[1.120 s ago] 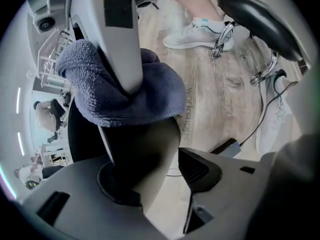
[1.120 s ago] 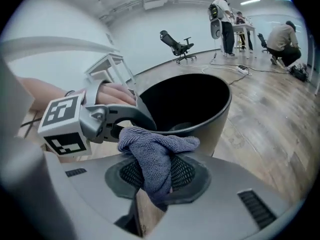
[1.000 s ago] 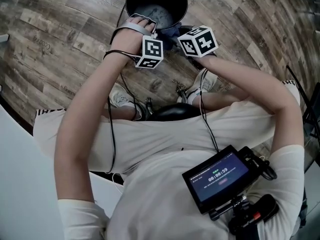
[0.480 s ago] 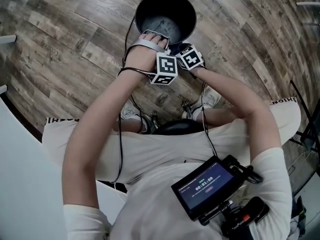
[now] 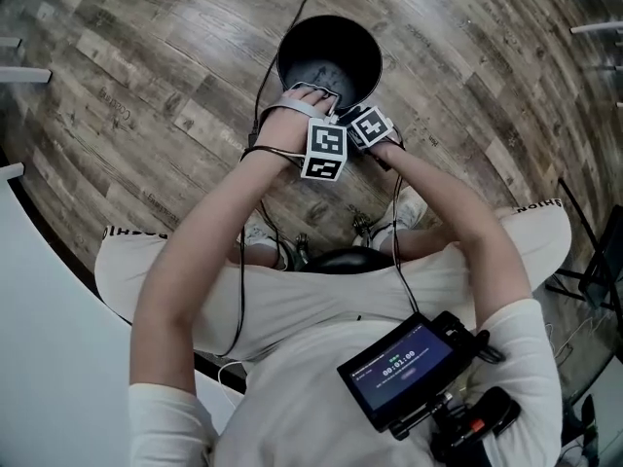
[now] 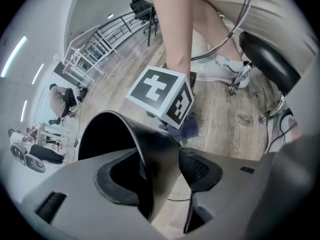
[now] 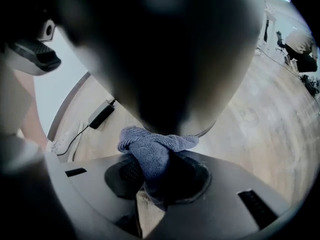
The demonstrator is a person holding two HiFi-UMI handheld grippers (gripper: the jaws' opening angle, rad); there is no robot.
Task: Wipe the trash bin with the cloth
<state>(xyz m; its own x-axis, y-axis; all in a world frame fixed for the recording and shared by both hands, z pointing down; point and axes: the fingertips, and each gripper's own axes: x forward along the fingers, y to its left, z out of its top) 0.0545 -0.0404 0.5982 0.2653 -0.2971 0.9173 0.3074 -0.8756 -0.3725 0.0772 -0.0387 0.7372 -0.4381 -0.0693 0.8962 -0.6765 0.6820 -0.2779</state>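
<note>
The left hand-held gripper (image 6: 167, 170) straddles the rim of the trash bin (image 5: 336, 35). The bin's black wall runs up between its jaws, with one jaw inside the bin and one outside. The jaws have just been opening and now stand wide. Floor shows in the gap beside the outer jaw, so they do not clamp the wall.

The right hand-held gripper (image 7: 156, 178) is closed on the blue cloth (image 7: 150, 151). The cloth's bunched end sticks out past the jaws and presses against the outside of the bin's wall, on the side nearest the person. In the left gripper view, the right one's marker cube (image 6: 162, 96) sits just beside the bin's outer wall, with a bit of cloth showing under it.

The bin stands upright on the wood-plank floor (image 5: 136, 86), mouth up, just in front of the person's shoe (image 6: 220, 68). A black seat (image 5: 341, 259) lies farther from the bin, behind the shoe. A small screen (image 5: 407, 368) hangs at the person's chest, well apart from the bin. A power adapter (image 7: 100, 115) with its cord lies on the floor near the bin.
</note>
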